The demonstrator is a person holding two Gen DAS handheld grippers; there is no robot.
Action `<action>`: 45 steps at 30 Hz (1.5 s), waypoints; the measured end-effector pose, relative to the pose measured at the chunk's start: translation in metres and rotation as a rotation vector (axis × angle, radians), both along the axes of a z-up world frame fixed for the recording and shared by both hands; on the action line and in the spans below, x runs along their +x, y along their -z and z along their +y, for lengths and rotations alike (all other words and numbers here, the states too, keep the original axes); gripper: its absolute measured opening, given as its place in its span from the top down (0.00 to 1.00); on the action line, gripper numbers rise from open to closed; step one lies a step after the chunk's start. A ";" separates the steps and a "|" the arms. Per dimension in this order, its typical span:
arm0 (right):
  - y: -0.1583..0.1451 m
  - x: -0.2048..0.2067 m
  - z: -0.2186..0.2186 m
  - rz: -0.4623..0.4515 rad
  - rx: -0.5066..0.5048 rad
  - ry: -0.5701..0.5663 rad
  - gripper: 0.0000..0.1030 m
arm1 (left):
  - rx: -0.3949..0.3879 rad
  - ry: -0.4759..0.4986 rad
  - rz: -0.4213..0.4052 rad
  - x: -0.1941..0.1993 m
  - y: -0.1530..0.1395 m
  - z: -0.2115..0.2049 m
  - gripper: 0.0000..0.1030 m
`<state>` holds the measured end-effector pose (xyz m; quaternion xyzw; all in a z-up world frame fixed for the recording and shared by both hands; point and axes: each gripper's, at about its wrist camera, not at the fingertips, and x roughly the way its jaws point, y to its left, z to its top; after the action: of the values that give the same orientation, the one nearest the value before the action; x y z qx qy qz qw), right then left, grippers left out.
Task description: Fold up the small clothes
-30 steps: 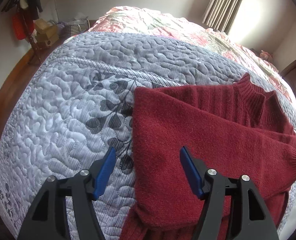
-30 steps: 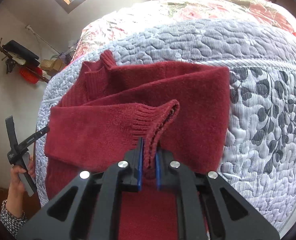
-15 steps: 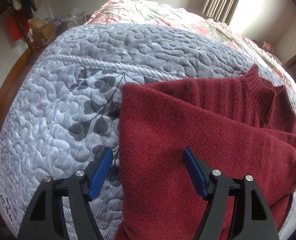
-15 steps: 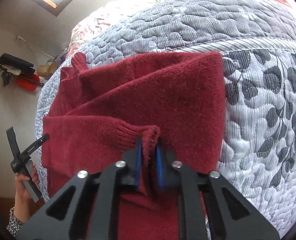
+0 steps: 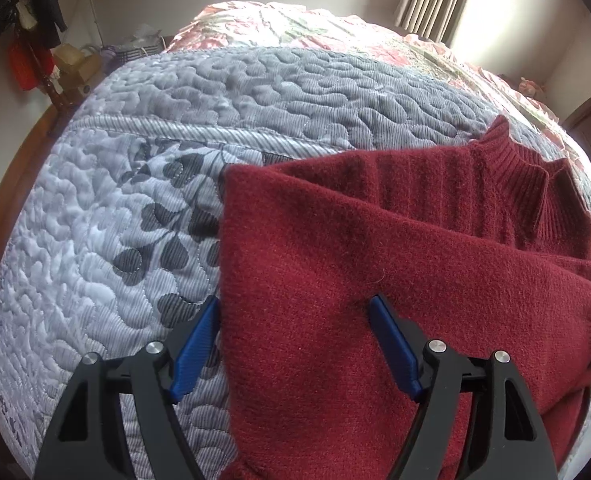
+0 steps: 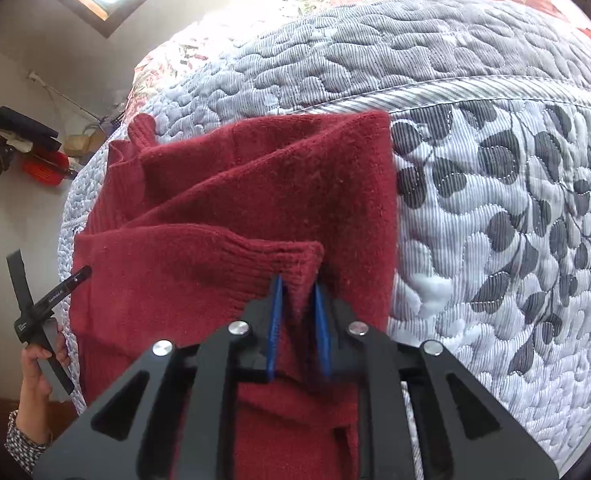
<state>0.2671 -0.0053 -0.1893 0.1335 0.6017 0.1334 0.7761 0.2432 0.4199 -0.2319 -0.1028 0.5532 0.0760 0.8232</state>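
On the bed, over a grey quilted cover (image 5: 143, 216) with a dark leaf print, lies a dark red sweater (image 5: 375, 248), partly folded, its ribbed collar (image 5: 523, 164) toward the far floral bedding. The left gripper (image 5: 295, 320) is spread wide, one blue pad on the quilt, the other on the knit near the sweater's edge. The right gripper (image 6: 298, 300) is clenched on the ribbed sleeve cuff (image 6: 291, 260), laid over the sweater's body.
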 end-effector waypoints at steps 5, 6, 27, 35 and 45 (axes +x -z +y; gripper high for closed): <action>-0.003 -0.021 -0.002 0.013 -0.027 -0.046 0.70 | 0.027 0.045 -0.040 -0.021 -0.022 -0.008 0.25; -0.001 -0.024 -0.002 0.019 -0.024 -0.056 0.71 | 0.023 0.050 -0.037 -0.025 -0.021 -0.010 0.25; -0.029 -0.167 -0.006 0.010 -0.085 -0.139 0.50 | -0.054 0.122 0.065 -0.160 -0.035 0.015 0.15; 0.004 -0.303 -0.016 0.160 -0.110 -0.101 0.43 | -0.036 0.067 0.207 -0.296 -0.004 0.019 0.15; 0.035 -0.375 -0.025 0.284 -0.054 -0.076 0.42 | -0.125 0.133 0.269 -0.354 0.025 -0.007 0.15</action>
<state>-0.1077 -0.0305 -0.2239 0.1075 0.7134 0.1262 0.6809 -0.1109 0.4128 -0.2565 -0.1058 0.6677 -0.0004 0.7368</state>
